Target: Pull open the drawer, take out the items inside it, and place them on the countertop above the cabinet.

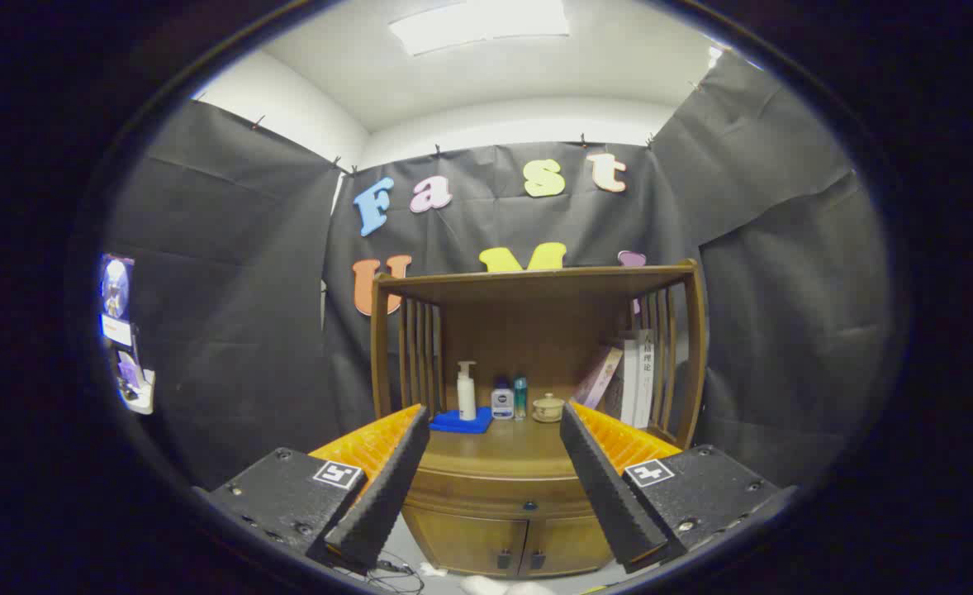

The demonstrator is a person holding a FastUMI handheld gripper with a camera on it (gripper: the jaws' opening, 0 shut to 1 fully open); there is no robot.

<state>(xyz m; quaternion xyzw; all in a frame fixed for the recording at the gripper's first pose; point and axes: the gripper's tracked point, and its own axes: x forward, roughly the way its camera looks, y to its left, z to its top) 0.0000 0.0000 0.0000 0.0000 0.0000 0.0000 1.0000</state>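
You see a brown wooden cabinet (507,496) with a white pump bottle (467,392). A blue cloth (462,422) lies on its countertop (503,450).

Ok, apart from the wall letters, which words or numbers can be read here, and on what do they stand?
Spine of the white book: dark characters, too small to read.
Labels on the bottles: too blurred to read.
The gripper, open, facing the closed drawer: patterned square tags, no words.
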